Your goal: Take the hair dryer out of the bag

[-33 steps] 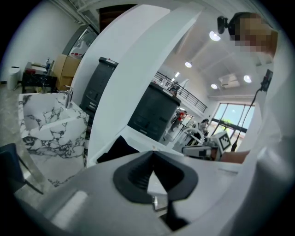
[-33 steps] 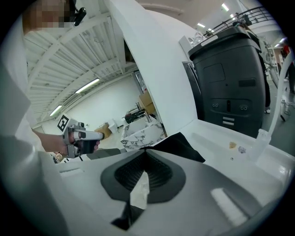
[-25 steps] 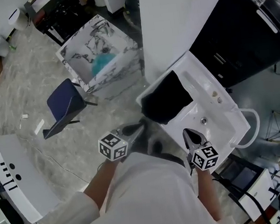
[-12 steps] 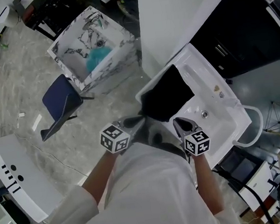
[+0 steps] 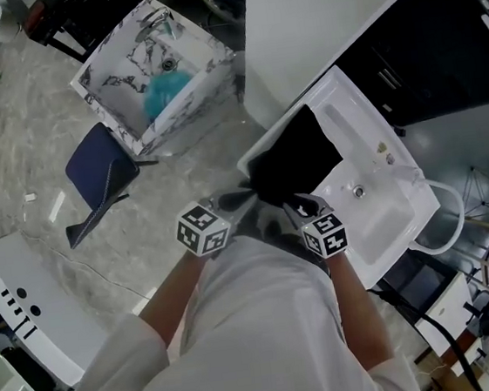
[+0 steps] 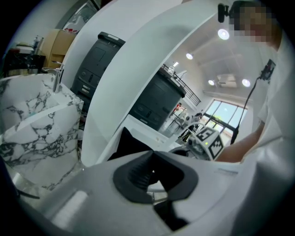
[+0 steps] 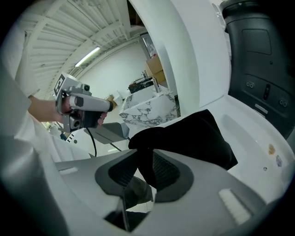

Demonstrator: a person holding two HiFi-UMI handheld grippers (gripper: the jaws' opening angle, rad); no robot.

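From the head view, the soft black fabric bag (image 5: 297, 154) lies across the white ceramic washbasin (image 5: 378, 210). No hair dryer shows, so it is probably inside. Your right tool (image 5: 301, 203) is at the bag's near edge, with your left tool (image 5: 232, 200) just beside it. The marbled white box (image 5: 209, 73) on the floor stands well apart.

In the left gripper view, that tool is fully closed on nothing. Open it before reaching.

In the right gripper view, the jaws have just been opening and stand partly apart. A fold of the bag hangs between them, unpinched. Close on that fold alone, minding the basin's rim.
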